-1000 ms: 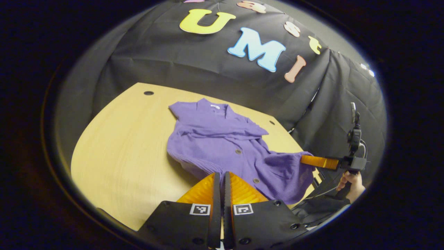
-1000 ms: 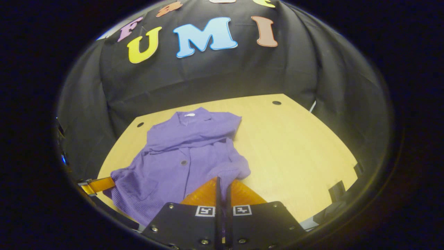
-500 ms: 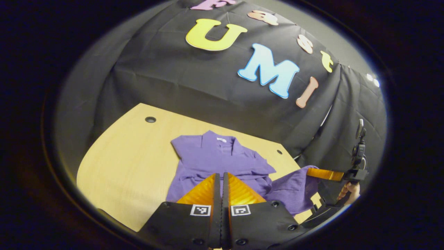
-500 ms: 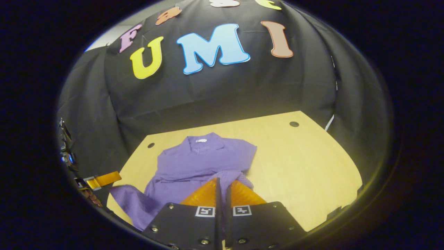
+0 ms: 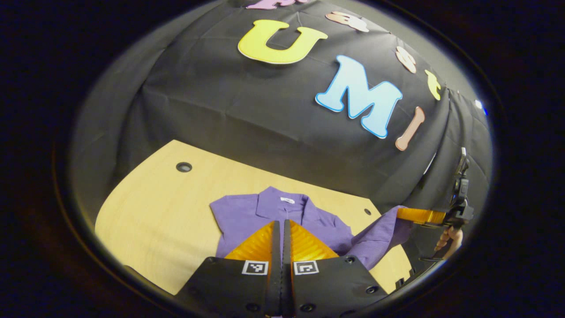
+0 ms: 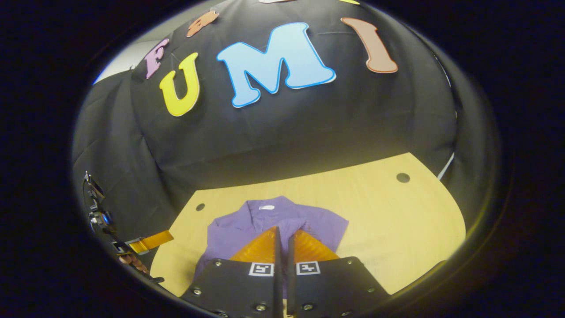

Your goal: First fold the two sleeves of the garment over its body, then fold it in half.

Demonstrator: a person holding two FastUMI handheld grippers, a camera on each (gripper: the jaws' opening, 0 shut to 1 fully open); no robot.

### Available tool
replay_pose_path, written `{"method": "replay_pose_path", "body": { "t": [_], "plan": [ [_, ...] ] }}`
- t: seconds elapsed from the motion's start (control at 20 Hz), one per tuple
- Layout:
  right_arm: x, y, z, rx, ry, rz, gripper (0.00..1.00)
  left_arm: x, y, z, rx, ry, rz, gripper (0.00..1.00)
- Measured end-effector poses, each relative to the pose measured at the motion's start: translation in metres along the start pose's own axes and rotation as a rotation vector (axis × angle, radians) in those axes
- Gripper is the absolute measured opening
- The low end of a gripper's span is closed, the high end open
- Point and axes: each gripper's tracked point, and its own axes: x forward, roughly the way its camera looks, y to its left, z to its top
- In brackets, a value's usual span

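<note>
Left gripper view first: my left gripper (image 5: 281, 225) has its fingers pressed together with only a thin slit between them. I take it to be pinching the near hem of the purple garment (image 5: 247, 212), though the cloth at the tips is hidden, so I cannot tell for sure. The garment lies collar-far on the wooden table (image 5: 150, 207), sleeves folded over the body. Far right, the right gripper (image 5: 404, 215), held by a hand (image 5: 448, 238), is clamped on a lifted corner of the cloth, raised off the table.

Bare wood runs wide to the left of the garment, as far as the cable hole (image 5: 183, 167) near the far left corner. A smaller hole (image 5: 367, 211) sits close to the lifted corner.

From the right gripper view, my right gripper (image 6: 282, 232) has its fingers closed, over the garment (image 6: 318, 225). The table (image 6: 397, 221) is open to the right, up to the hole (image 6: 402, 177). The left gripper (image 6: 165, 237) sits at the left edge.

A white tag (image 6: 266, 206) at the collar is too small for me to read.
</note>
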Motion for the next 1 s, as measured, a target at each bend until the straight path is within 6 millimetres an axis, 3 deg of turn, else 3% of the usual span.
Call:
{"method": "replay_pose_path", "body": {
  "t": [0.15, 0.2, 0.25, 0.35, 0.45, 0.5, 0.7, 1.0],
  "plan": [
    [0.036, 0.005, 0.027, -0.017, -0.009, 0.032, 0.04, 0.032, 0.003, 0.016, 0.032, -0.014, 0.026, 0.10],
    [0.047, 0.006, 0.033, -0.023, -0.009, 0.040, 0.04, 0.042, 0.005, 0.021, 0.045, -0.016, 0.036, 0.04],
    [0.060, 0.003, 0.038, -0.028, -0.009, 0.041, 0.04, 0.051, 0.008, 0.025, 0.055, -0.018, 0.047, 0.07],
    [0.083, -0.002, 0.044, -0.024, 0.002, 0.043, 0.04, 0.070, 0.011, 0.030, 0.069, -0.019, 0.065, 0.04],
    [0.105, -0.011, 0.045, -0.012, 0.015, 0.035, 0.04, 0.087, 0.016, 0.036, 0.084, -0.028, 0.080, 0.07],
    [0.117, -0.017, 0.044, -0.004, 0.023, 0.028, 0.00, 0.096, 0.017, 0.041, 0.089, -0.047, 0.083, 0.07],
    [0.158, -0.047, 0.032, 0.036, 0.056, -0.026, 0.04, 0.128, 0.020, 0.042, 0.119, -0.031, 0.094, 0.06],
    [0.210, -0.091, -0.007, 0.043, 0.141, -0.127, 0.04, 0.177, 0.022, 0.019, 0.182, 0.042, 0.096, 0.07]
  ]
}}
